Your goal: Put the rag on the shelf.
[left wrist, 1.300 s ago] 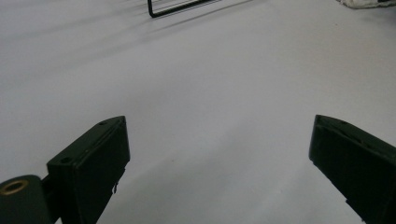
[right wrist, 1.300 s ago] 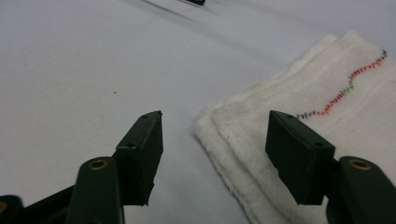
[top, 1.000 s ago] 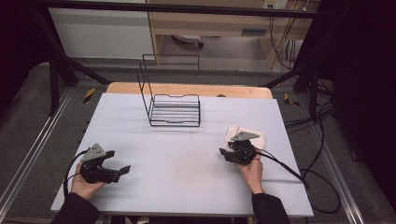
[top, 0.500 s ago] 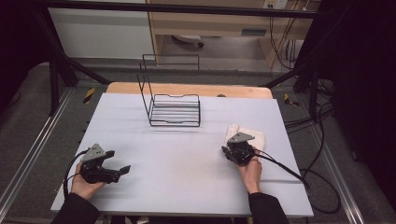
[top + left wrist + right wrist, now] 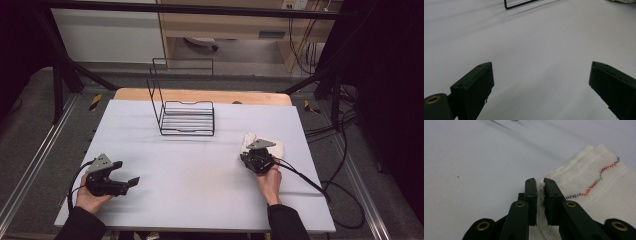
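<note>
cloth (image 5: 270, 146) lies folded on the right side of the counter (image 5: 200, 185), white, with a wavy line of coloured stitching that shows in the right gripper view (image 5: 596, 182). your right claw (image 5: 257, 159) sits at its near left edge, and its jaws have just been closing; in the right gripper view they stand almost together with a fold of the cloth's edge pinched between the pads (image 5: 531, 195), so you are gripping fabric, not bare counter. the rest of the cloth lies flat on the counter, spread away to the right of the jaws in that view. your right hand (image 5: 270, 181) holds the gripper from behind, with the cable trailing off toward the counter's right edge.

your left claw (image 5: 131, 181) rests low at the near left of the counter, well apart from the cloth, jaws spread wide. in the left gripper view (image 5: 539, 90) nothing but pale counter lies between its two jaws.

a black wire rack (image 5: 187, 117) stands toward the far middle of the counter, its tall back frame upright and its barred base flat. it stands apart from the cloth and from both claws.
</note>
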`<control>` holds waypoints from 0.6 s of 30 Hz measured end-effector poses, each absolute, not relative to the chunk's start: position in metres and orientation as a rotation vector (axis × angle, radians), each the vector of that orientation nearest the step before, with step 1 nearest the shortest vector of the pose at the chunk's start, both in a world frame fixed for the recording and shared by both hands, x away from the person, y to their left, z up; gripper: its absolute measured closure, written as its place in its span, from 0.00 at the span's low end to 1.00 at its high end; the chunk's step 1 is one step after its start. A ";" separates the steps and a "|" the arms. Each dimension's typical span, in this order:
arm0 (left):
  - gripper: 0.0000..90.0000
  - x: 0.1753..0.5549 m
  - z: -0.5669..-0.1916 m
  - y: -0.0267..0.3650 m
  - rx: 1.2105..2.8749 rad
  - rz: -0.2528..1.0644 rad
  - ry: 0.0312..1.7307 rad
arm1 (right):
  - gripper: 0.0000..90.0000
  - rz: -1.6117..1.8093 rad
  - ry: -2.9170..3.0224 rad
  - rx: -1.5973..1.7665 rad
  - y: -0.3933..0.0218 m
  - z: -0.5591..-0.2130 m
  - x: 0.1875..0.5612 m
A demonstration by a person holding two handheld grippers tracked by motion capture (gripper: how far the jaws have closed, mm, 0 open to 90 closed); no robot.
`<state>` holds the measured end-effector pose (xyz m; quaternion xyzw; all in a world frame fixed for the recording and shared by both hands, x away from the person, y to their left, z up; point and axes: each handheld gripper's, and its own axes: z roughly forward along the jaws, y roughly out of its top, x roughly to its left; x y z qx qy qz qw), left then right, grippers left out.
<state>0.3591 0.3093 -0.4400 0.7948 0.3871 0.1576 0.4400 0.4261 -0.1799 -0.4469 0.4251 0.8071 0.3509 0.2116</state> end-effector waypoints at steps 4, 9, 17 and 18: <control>0.06 0.359 -0.440 0.309 1.977 0.395 0.959 | 0.92 1.032 2.269 1.172 -0.181 -0.443 0.423; 0.06 0.359 -0.440 0.309 1.979 0.397 0.959 | 0.92 1.106 2.313 1.155 -0.180 -0.439 0.415; 0.06 0.359 -0.439 0.309 1.979 0.397 0.961 | 0.92 1.155 2.405 1.112 -0.176 -0.438 0.397; 0.06 0.359 -0.439 0.309 1.980 0.398 0.961 | 0.92 1.154 2.410 1.096 -0.175 -0.437 0.395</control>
